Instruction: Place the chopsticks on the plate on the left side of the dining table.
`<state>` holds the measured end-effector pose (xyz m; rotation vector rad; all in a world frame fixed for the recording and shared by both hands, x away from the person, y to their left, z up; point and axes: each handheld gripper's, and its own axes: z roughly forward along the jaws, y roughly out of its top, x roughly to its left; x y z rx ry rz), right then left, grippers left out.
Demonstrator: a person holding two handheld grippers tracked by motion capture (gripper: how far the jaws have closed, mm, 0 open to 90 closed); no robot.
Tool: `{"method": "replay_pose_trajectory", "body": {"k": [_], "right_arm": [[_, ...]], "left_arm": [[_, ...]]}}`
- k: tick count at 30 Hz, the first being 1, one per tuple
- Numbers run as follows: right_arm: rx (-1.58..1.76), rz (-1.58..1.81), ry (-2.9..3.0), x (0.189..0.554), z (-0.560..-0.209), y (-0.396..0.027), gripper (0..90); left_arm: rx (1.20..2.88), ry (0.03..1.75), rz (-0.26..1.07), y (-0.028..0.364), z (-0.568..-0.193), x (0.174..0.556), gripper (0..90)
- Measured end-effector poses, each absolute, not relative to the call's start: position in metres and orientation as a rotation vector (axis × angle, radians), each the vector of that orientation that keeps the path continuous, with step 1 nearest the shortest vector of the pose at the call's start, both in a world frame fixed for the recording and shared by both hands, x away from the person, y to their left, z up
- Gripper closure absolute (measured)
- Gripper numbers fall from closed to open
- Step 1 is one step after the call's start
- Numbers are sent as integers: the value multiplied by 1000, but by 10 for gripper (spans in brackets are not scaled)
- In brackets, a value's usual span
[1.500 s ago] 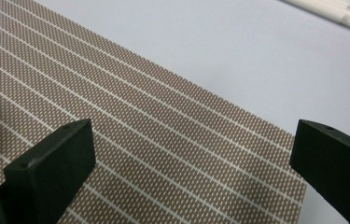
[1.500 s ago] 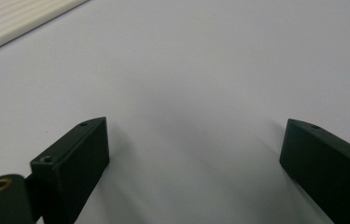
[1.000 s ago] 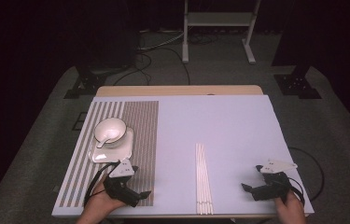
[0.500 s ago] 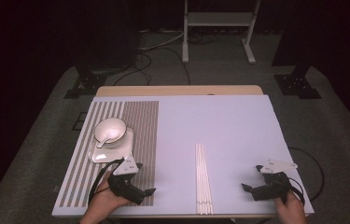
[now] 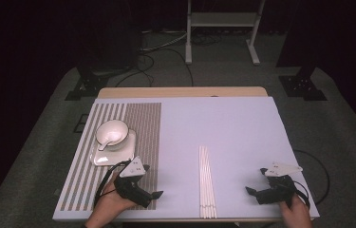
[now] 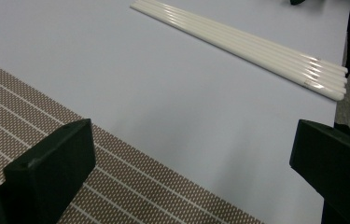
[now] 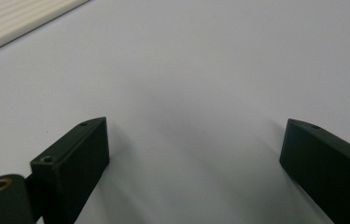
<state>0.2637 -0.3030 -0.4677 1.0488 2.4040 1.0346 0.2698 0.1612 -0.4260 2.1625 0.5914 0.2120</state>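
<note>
Chopsticks (image 5: 206, 181) between grippers; bowl (image 5: 112, 133) overhead.

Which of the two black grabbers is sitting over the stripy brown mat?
The left gripper, at the striped brown placemat's near right corner. The right gripper rests over the plain pale blue table cover instead.

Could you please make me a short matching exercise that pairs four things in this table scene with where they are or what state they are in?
Things:
1. bowl
2. white sticks
3. left tongs
4. right tongs

Places or states:
A. lying side by side in a bundle between the two tongs
B. open, at the table's right front, over plain surface
C. on a white plate on the striped mat, spoon inside
D. open, at the edge of the striped mat

Pairs: 1-C, 2-A, 3-D, 4-B
</note>
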Motion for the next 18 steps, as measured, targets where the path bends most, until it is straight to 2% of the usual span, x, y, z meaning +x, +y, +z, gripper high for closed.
{"method": "replay_pose_trajectory", "body": {"k": [18], "right_arm": [[1048,1034,2403,264,-468,-303,67]], "left_arm": [[2157,559,191,139,-423,270,0]]}}
